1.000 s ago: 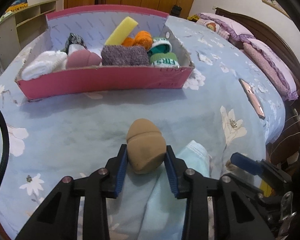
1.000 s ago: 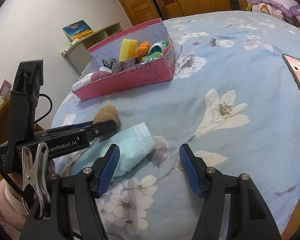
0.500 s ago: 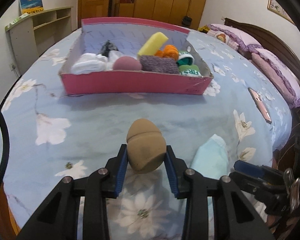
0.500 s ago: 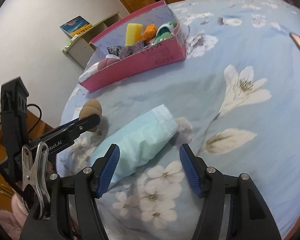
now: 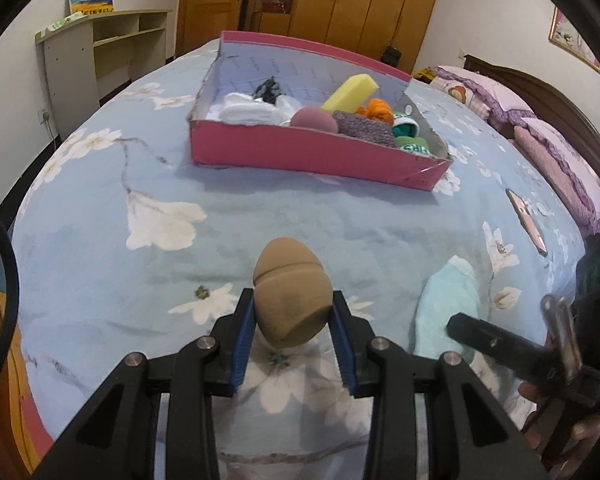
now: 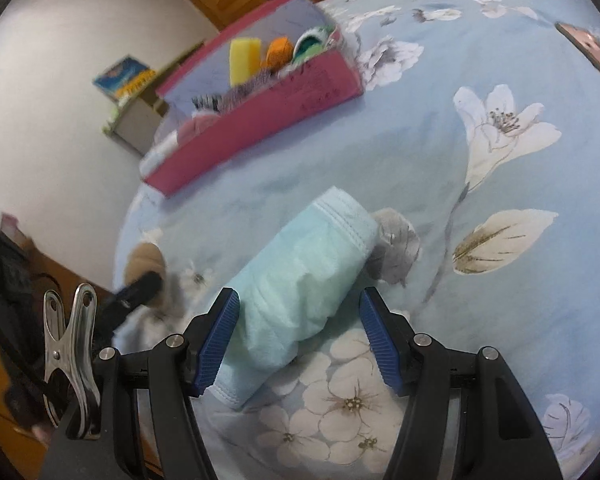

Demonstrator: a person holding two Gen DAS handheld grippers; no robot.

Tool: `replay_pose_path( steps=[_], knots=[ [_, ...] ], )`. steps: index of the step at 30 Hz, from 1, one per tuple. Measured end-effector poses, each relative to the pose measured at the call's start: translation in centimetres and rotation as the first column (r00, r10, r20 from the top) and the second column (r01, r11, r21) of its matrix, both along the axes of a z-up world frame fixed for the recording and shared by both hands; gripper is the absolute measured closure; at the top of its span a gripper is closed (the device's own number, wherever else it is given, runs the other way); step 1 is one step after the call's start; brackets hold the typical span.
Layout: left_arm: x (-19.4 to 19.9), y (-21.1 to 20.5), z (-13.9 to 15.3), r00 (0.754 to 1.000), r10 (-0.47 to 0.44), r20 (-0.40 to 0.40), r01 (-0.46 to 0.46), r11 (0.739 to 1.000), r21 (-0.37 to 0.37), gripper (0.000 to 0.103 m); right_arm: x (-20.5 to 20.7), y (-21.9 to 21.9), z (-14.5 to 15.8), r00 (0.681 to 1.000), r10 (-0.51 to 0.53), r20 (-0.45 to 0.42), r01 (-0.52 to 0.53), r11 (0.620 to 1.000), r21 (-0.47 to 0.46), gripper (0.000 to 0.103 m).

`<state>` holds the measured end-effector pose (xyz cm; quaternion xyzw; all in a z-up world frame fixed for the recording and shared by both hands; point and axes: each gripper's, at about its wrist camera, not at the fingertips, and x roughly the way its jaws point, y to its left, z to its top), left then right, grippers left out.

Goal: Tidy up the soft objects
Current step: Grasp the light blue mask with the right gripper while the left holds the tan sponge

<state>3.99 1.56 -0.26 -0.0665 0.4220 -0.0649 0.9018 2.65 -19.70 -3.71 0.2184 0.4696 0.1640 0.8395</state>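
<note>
My left gripper (image 5: 293,332) is shut on a tan egg-shaped sponge (image 5: 290,294) and holds it above the floral bedspread. A pink cardboard box (image 5: 300,158) lies farther ahead, filled with soft items: a yellow sponge (image 5: 350,92), white cloth, a pink ball, a purple knit pad, orange yarn. My right gripper (image 6: 298,332) is open, its jaws on either side of a light-blue folded cloth (image 6: 306,280) lying on the bed. That cloth also shows in the left wrist view (image 5: 446,308). The sponge appears blurred in the right wrist view (image 6: 146,262).
A phone (image 5: 526,220) lies on the bed to the right, also in the right wrist view (image 6: 590,50). Purple pillows (image 5: 552,148) and a headboard are at far right. A shelf unit (image 5: 100,52) stands by the left wall. The bed edge is close on the left.
My left gripper has lifted and drawn back to the left with the sponge. My right gripper has moved in so that its open jaws now straddle the blue cloth.
</note>
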Motion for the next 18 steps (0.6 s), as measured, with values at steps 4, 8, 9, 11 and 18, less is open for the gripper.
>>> replay_pose_path(
  steps=[4, 8, 9, 11, 18],
  knots=[
    [-0.09, 0.45, -0.39, 1.000, 0.003, -0.009, -0.003, 1.000, -0.020, 0.065, 0.24, 0.45, 0.07, 0.998, -0.005, -0.061, 0.004, 1.000, -0.014, 0.039],
    [-0.06, 0.37, -0.59, 1.000, -0.006, -0.011, 0.006, 0.999, -0.035, 0.065, 0.20, 0.05, -0.31, 0.994, -0.048, -0.093, 0.051, 0.998, 0.031, 0.039],
    [-0.06, 0.30, -0.59, 1.000, -0.009, -0.010, 0.009, 0.999, -0.035, 0.065, 0.11, 0.06, -0.29, 0.995, -0.051, -0.089, 0.054, 0.998, 0.031, 0.042],
    [-0.12, 0.17, -0.52, 1.000, -0.016, -0.008, 0.015, 0.999, -0.036, 0.065, -0.14, -0.07, -0.19, 0.995, -0.057, -0.079, 0.061, 0.997, 0.046, 0.052],
    [-0.29, 0.06, 0.12, 1.000, -0.021, 0.009, 0.021, 0.999, -0.035, 0.065, -0.49, -0.18, 0.50, 0.998, -0.052, -0.017, 0.053, 0.995, 0.083, 0.076]
  ],
)
